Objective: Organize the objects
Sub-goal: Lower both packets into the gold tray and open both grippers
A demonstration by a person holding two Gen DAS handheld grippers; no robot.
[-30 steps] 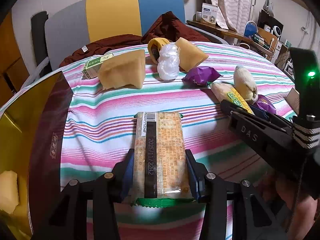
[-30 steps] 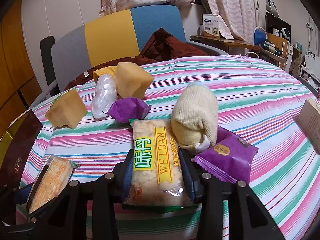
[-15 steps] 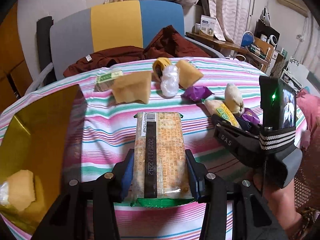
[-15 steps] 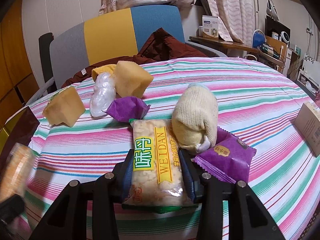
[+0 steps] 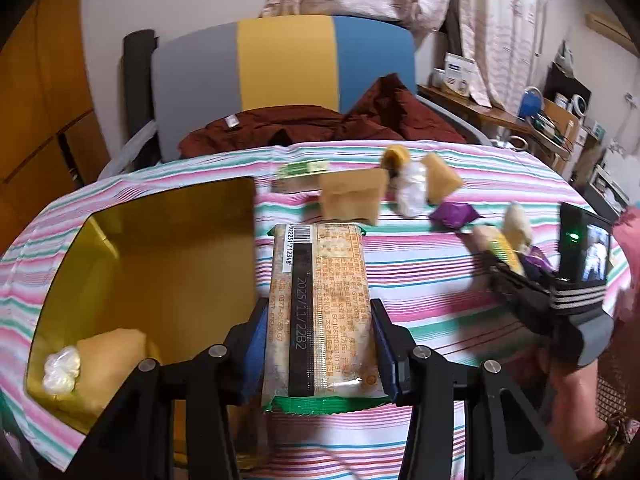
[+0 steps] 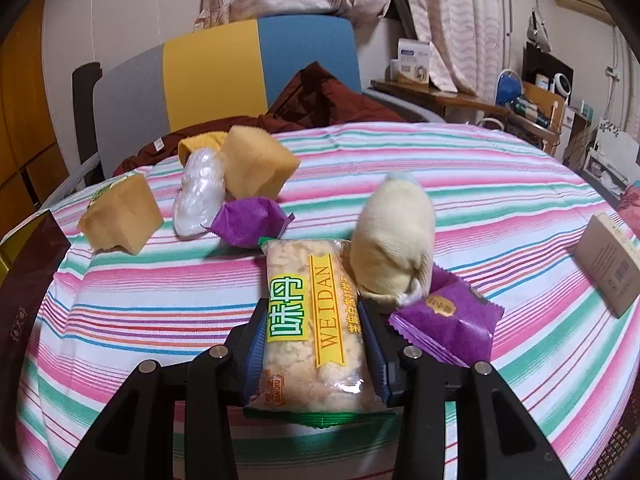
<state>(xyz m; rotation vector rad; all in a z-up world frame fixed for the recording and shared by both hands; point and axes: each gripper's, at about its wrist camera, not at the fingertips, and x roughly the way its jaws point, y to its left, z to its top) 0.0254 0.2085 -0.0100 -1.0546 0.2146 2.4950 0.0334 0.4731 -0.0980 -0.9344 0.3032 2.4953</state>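
My left gripper [image 5: 320,344] is shut on a cracker packet [image 5: 320,304] turned barcode side up, lifted above the striped tablecloth just right of a gold box [image 5: 152,280]. A sponge [image 5: 108,360] and a white wad lie inside the box. My right gripper [image 6: 312,344] is shut on a Weidan cracker packet [image 6: 312,320] low over the cloth. A cream rolled sock [image 6: 396,244] and a purple snack packet [image 6: 448,320] touch its right side. In the left wrist view, the right gripper [image 5: 496,264] shows at the right.
Two tan sponges [image 6: 120,216] [image 6: 256,168], a clear plastic wad [image 6: 200,196], a purple wrapped sweet [image 6: 248,220] and a green carton [image 5: 300,170] lie further back. A cardboard box [image 6: 612,264] sits at the right edge. A chair with dark red cloth [image 6: 320,100] stands behind the table.
My left gripper rose and drew back with its packet, so the gold box's open inside has come into view on the left. The right gripper and its packet kept still.
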